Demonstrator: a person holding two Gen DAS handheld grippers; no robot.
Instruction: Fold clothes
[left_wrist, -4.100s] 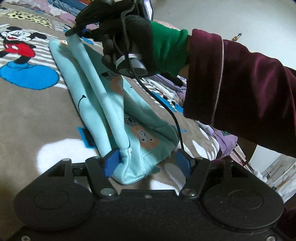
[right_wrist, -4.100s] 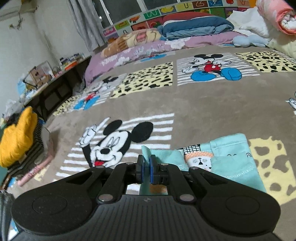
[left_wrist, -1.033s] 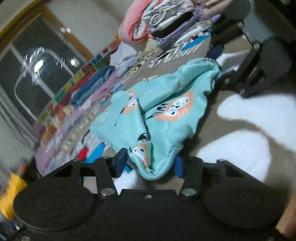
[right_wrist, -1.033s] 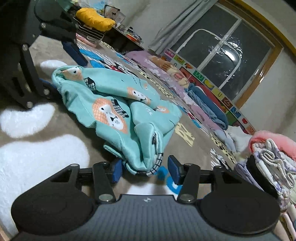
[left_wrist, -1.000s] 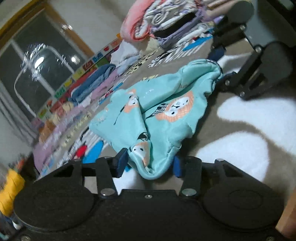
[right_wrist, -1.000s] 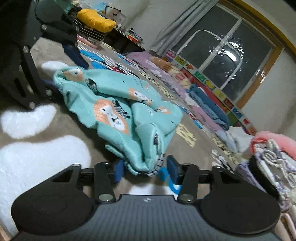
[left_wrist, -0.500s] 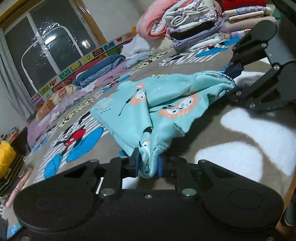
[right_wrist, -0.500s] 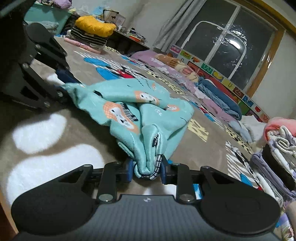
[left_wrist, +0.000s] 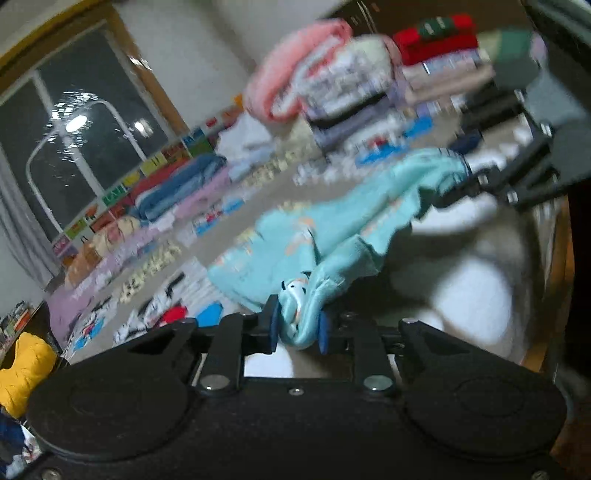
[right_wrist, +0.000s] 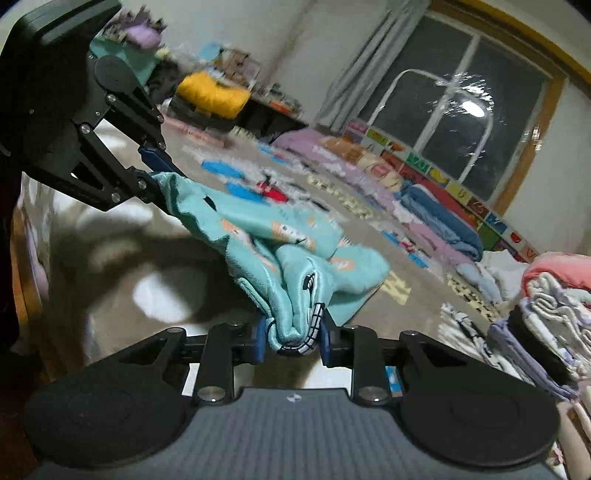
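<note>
A light teal child's garment (left_wrist: 332, 236) with orange animal prints hangs stretched between my two grippers, lifted off the brown cartoon-print blanket (right_wrist: 122, 266). My left gripper (left_wrist: 297, 328) is shut on one bunched end of it. My right gripper (right_wrist: 293, 338) is shut on the other bunched end (right_wrist: 295, 295). Each wrist view shows the other gripper across the cloth: the right one in the left wrist view (left_wrist: 517, 184), the left one in the right wrist view (right_wrist: 110, 162). Both views are motion-blurred.
A tall stack of folded clothes (left_wrist: 369, 81) stands at the blanket's right side, also in the right wrist view (right_wrist: 554, 314). Rolled bedding (right_wrist: 436, 210) lines the wall under the window. A yellow bundle (right_wrist: 210, 92) lies on shelves at the left.
Both grippers went from open around the garment's ends to shut on them. They have since lifted the garment, which now hangs stretched between them above the blanket.
</note>
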